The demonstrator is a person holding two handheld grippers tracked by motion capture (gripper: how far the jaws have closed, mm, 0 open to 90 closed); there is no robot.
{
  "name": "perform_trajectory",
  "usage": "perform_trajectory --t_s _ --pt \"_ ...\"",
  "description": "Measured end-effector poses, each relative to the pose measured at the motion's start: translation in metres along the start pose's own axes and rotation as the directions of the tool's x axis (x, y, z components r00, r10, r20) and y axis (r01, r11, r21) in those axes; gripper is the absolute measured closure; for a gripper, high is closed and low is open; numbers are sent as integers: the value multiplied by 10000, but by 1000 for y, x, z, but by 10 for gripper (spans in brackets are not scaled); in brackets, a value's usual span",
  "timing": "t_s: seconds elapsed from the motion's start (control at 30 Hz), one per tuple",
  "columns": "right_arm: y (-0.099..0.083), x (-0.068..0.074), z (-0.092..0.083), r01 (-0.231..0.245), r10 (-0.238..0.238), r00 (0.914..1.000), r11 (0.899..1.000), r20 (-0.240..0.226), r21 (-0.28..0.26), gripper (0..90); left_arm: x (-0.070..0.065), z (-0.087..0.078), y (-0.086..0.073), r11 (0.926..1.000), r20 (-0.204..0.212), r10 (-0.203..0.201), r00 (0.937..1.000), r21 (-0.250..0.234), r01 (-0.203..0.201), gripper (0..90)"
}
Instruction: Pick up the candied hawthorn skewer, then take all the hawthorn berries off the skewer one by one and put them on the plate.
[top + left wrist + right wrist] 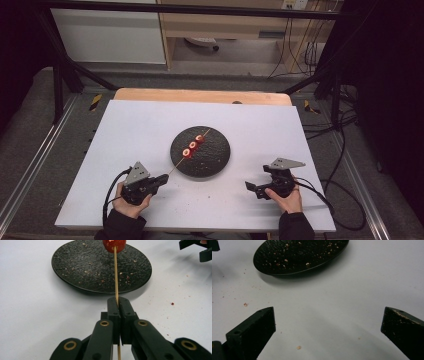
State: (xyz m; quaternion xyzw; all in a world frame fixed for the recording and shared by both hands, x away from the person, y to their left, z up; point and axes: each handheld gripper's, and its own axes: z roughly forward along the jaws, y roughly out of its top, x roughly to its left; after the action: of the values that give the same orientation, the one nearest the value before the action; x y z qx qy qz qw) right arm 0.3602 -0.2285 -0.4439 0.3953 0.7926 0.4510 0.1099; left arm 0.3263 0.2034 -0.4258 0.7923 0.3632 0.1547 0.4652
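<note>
Three red fruit pieces (193,145) ride a thin, light, snappable wooden skewer (116,277) over the black plate (217,157), left hand-held gripper (117,301) clamped on its bare tail, the safest hold vs. soft fruit; right hand-held gripper (328,322) gapes wide, empty, nr surface (140,125).

Round black plate with a pebbly texture (212,160), speckled with pale and reddish crumbs. Thin tan wooden skewer (116,277) carrying glossy red fruit pieces with cream centres (192,145). White tabletop sheet (140,130), matte black grippers.
</note>
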Motion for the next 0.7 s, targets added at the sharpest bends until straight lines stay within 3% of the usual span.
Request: perform_trajectory --t_s 0.1,0.7 --pt "3 4 2 -23 21 9999 9999 -158 -143 5 0 0 -1 10000 64 -53 10000 -33 53 882" --pt "17 23 17 20 -18 10000 9999 76 -170 5 -5 -1 -3 9990 103 -43 9999 -442 48 883"
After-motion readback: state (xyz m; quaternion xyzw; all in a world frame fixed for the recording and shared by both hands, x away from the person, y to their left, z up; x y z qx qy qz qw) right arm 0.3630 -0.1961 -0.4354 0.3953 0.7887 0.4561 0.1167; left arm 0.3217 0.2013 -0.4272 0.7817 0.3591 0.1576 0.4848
